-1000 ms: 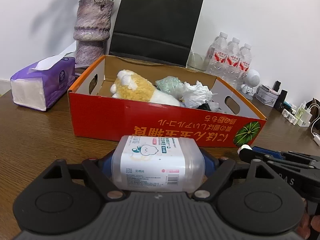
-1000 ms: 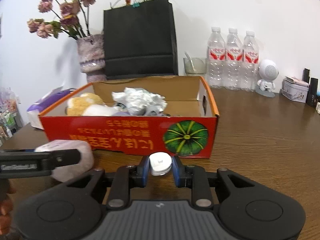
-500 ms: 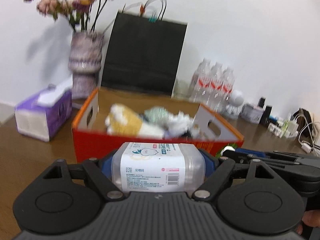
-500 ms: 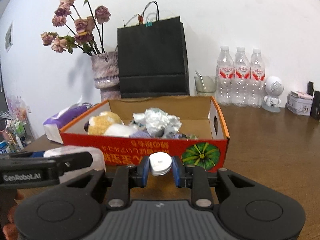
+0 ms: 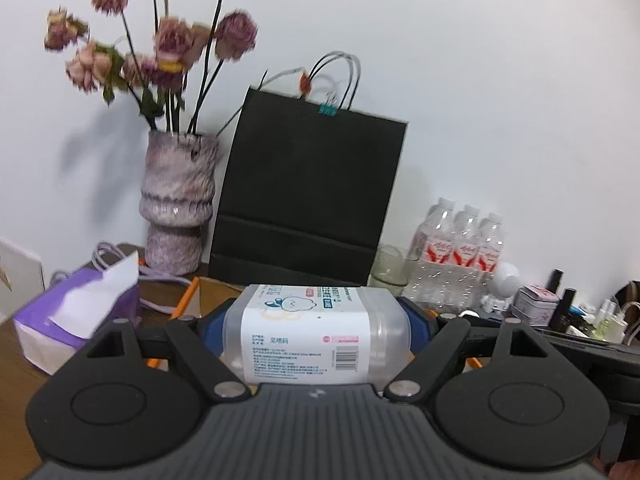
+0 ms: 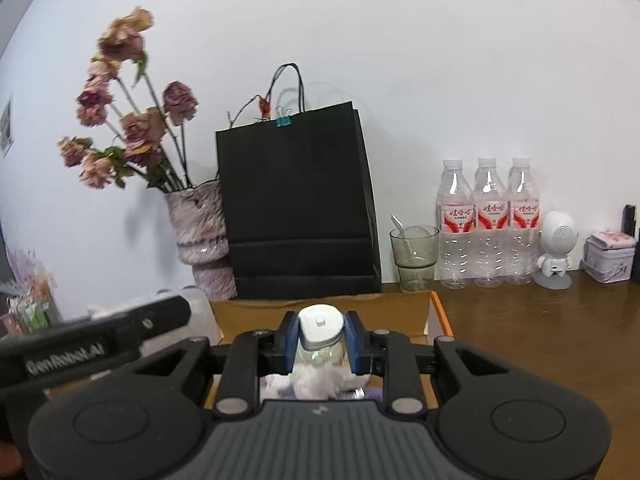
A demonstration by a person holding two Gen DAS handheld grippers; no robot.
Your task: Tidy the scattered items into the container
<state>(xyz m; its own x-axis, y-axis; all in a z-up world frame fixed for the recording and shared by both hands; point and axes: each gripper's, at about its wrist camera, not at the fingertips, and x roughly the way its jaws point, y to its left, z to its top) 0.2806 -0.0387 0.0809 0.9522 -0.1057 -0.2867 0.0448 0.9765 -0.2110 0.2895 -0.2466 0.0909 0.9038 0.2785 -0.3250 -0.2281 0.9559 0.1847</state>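
My left gripper (image 5: pixel 316 324) is shut on a clear plastic wipes tub (image 5: pixel 316 336) with a white label, held over the cardboard box, whose orange rim (image 5: pixel 188 296) shows just behind it. My right gripper (image 6: pixel 321 340) is shut on a small bottle with a white cap (image 6: pixel 321 328), held above the box (image 6: pixel 436 308); crumpled white paper (image 6: pixel 320 380) lies in the box under it. The left gripper's arm (image 6: pixel 92 344) shows at the left of the right wrist view. Most of the box's inside is hidden by the grippers.
A black paper bag (image 5: pixel 308 204) and a vase of dried flowers (image 5: pixel 176 208) stand behind the box. A purple tissue pack (image 5: pixel 76 312) lies at left. Three water bottles (image 6: pixel 486 224), a glass (image 6: pixel 414 256), a white robot figure (image 6: pixel 558 248) and a tin (image 6: pixel 610 256) stand at right.
Both grippers have risen and moved forward with their items, from in front of the box's red wall to above its opening. The box front has dropped out of view.
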